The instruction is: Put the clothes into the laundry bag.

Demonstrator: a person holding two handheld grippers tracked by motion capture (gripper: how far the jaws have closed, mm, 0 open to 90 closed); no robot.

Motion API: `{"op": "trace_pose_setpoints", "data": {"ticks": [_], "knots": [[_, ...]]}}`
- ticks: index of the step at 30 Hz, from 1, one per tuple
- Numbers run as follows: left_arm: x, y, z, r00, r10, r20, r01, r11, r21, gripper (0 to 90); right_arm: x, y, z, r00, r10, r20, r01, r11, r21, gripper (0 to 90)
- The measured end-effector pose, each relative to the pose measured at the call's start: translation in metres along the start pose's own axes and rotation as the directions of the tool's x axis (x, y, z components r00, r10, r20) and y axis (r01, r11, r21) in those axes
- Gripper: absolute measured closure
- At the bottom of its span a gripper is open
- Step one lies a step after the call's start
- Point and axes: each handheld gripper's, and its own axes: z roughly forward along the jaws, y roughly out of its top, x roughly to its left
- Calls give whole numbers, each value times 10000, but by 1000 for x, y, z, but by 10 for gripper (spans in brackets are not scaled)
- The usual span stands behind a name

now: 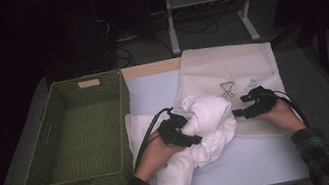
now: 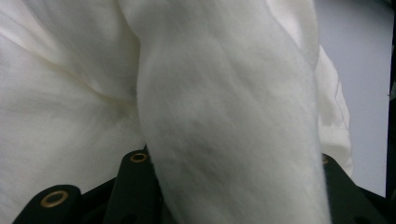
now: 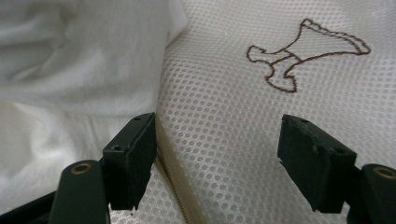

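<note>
Your left tool (image 1: 190, 131) is pinching the bunched white towel (image 1: 207, 116) between its jaws. Your right tool (image 3: 215, 163) is spread wide, just above the mesh bag (image 3: 224, 93) by its zipper (image 3: 175, 179). The towel isn't in the bag yet; opening it comes next.

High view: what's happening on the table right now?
The left tongs are shut on a bunched white cloth at the table's middle. The right tongs stand open just above a cream mesh bag, over its zipper edge beside the cloth. A green woven basket sits to the left.
</note>
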Motion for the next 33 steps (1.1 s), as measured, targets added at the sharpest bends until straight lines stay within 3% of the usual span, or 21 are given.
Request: {"op": "trace_pose_setpoints", "data": {"ticks": [4, 7, 16, 20, 24, 33], "knots": [[0, 0, 0, 10000, 36, -19, -36, 10000, 18, 567, -2, -2, 5, 9998, 15, 214, -19, 9998, 189, 305], [-1, 0, 1, 10000, 34, -49, -34, 10000, 31, 567, -1, -2, 5, 9985, -205, 503, 194, 9996, 219, 397], [-2, 0, 2, 9999, 94, -135, -93, 9999, 103, 570, -7, 5, 8, 9971, 148, 750, -152, 9999, 39, 827], [-2, 0, 2, 9999, 89, -137, -87, 9999, 102, 570, -9, 8, 9, 9966, 390, 732, -385, 9992, -82, 858], [-3, 0, 2, 9999, 115, -126, -113, 9999, 108, 561, -10, 14, 1, 9953, 681, 689, -640, 9961, -603, 860], [-4, 0, 3, 9997, 200, -171, -197, 9997, 142, 544, -3, 43, -16, 9935, 574, 983, -448, 9910, -1264, 861]]}}
